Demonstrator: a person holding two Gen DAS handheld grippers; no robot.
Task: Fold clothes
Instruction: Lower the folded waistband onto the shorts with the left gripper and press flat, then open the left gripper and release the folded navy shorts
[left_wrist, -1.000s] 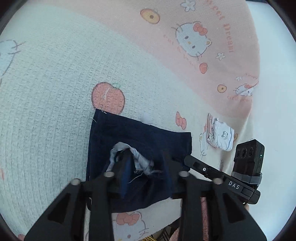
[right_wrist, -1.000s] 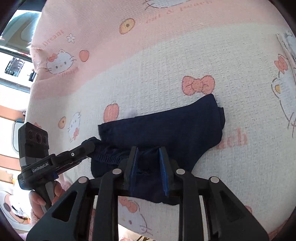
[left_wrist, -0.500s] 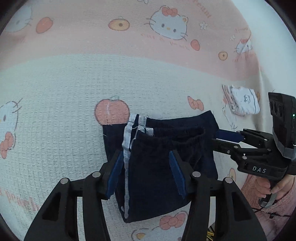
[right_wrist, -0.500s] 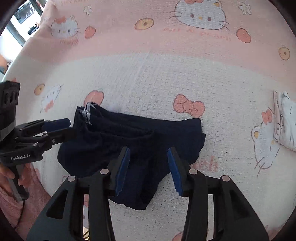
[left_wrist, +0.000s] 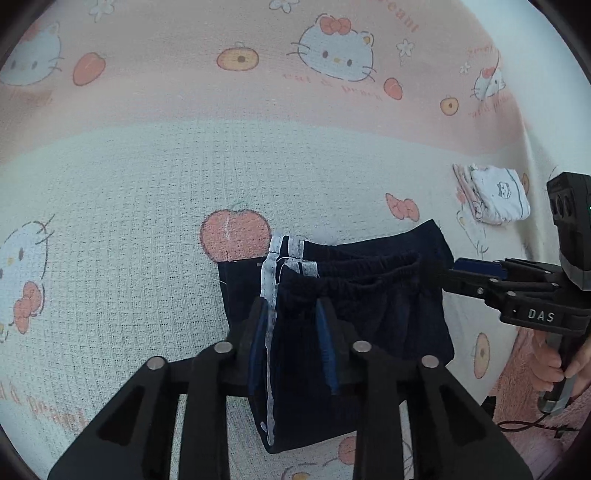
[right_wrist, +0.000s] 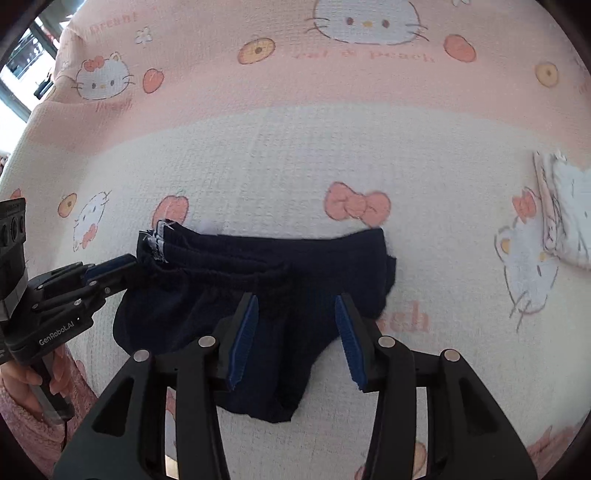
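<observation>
The navy shorts (left_wrist: 343, 295) lie lower centre on the blanket (left_wrist: 147, 192): light, limp knit, best held at the elastic waistband. Left tongs (left_wrist: 291, 332), just closing, straddle the white-striped edge, unclamped. Right tongs (right_wrist: 295, 332) stand open above.

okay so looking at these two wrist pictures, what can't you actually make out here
- Left wrist view: the left tongs cover part of the navy shorts; pad contact is unclear.
- Right wrist view: the folded white garment is cut off by the right edge.
- Both views: pink lettering on the blanket is too blurred to read fully.
</observation>
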